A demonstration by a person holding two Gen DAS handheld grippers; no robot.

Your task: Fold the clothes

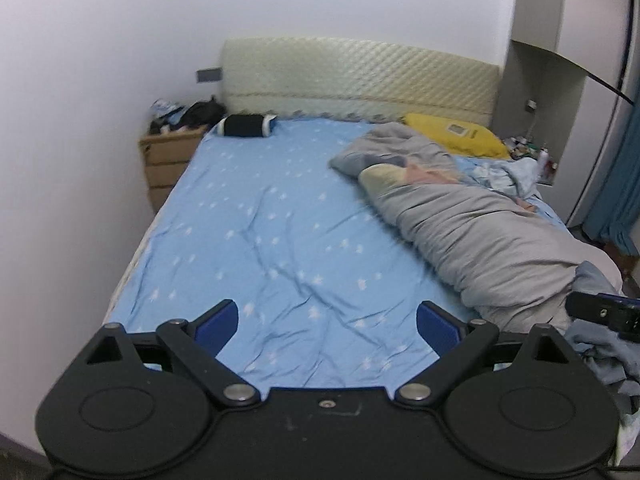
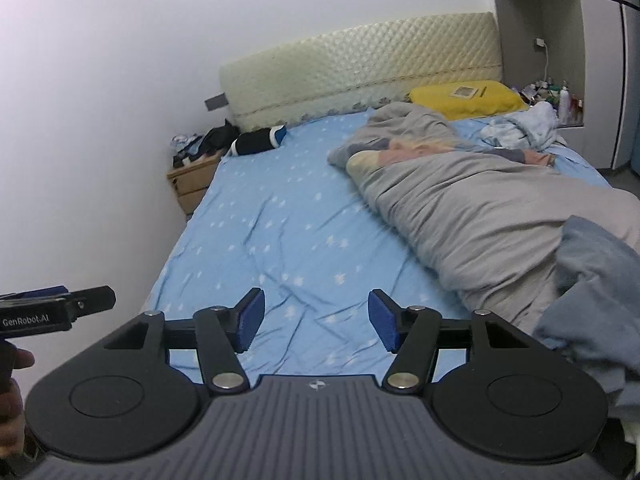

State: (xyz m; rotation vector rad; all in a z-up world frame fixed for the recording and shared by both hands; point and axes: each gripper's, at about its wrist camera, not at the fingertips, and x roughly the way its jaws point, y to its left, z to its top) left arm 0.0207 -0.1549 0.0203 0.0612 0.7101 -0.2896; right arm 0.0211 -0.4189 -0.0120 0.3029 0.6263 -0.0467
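Observation:
A crumpled blue-grey garment [image 2: 596, 284] lies at the near right corner of the bed, partly on the grey duvet; it also shows in the left wrist view [image 1: 604, 356]. My left gripper [image 1: 327, 322] is open and empty above the near edge of the blue star-print sheet [image 1: 272, 224]. My right gripper [image 2: 316, 318] is open and empty above the same sheet [image 2: 288, 216], left of the garment. The left gripper's side shows at the left edge of the right wrist view [image 2: 60, 308].
A rolled grey duvet [image 2: 480, 208] runs along the bed's right half. A yellow pillow [image 2: 464, 98] and a black-and-blue bolster [image 2: 260, 141] lie by the padded headboard [image 2: 360, 68]. A cluttered wooden nightstand [image 2: 192, 184] stands at the left wall. A niche shelf with bottles [image 2: 560, 98] is at right.

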